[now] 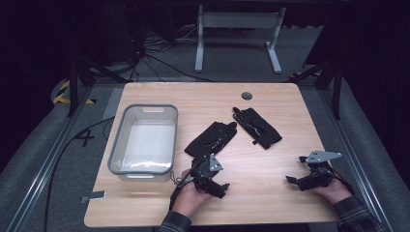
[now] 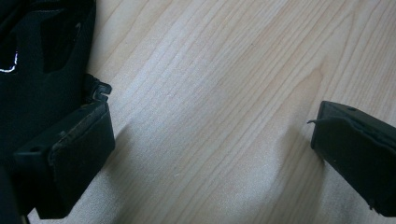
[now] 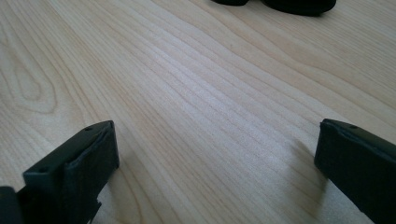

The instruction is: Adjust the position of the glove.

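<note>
Two black gloves lie on the wooden table (image 1: 270, 203). One glove (image 1: 211, 138) is near the middle and the other glove (image 1: 256, 127) is to its right, farther back. My left gripper (image 1: 212, 175) sits low over the table just in front of the nearer glove, jaws open and nothing between them. In the left gripper view that glove (image 2: 42, 56) lies against the left jaw of my open left gripper (image 2: 212, 135). My right gripper (image 1: 296, 169) rests open near the front right. In its view the open right gripper (image 3: 215, 144) spans bare wood, with a glove edge (image 3: 299, 4) at the top.
A translucent grey plastic bin (image 1: 119, 140) stands on the left half of the table. A round cable hole (image 1: 247, 95) is at the back edge. A small dark object (image 1: 94, 196) lies at the front left corner. Beyond the table are desk legs (image 1: 199, 43) and cables.
</note>
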A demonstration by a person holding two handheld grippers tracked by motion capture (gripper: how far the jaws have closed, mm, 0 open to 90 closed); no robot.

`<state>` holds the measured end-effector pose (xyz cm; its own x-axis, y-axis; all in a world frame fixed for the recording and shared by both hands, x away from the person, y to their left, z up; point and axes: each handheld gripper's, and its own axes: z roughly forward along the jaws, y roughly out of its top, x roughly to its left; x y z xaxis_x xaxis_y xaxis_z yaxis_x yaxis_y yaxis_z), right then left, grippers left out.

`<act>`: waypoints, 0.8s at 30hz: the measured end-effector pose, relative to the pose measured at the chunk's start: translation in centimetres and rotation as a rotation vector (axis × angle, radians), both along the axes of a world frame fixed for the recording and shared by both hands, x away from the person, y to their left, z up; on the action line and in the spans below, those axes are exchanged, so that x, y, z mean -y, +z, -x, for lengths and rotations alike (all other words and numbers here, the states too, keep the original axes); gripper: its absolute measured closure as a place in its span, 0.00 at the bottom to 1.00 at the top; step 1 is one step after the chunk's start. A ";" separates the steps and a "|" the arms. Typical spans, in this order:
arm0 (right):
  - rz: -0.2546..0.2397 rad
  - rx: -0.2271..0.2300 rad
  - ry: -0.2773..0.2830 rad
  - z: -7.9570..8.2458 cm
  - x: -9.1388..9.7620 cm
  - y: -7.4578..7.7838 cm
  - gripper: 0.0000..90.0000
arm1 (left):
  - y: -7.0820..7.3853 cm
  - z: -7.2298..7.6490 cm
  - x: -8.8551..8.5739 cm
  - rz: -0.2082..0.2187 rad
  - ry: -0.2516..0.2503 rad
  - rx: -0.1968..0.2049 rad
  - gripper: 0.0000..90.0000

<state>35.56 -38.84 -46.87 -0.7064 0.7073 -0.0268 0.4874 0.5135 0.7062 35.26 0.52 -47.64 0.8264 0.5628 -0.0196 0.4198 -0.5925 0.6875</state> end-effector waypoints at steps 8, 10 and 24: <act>0.003 0.000 0.038 -0.1 -0.3 0.3 0.14 | 0.0 0.0 0.0 0.001 0.001 0.000 0.00; 0.004 -0.007 0.052 -0.1 -0.5 0.6 0.20 | 0.0 0.0 0.0 0.001 0.001 0.000 0.00; -0.003 0.008 0.100 -1.1 -1.5 2.4 0.68 | 0.0 0.1 0.0 -0.001 0.002 0.001 0.00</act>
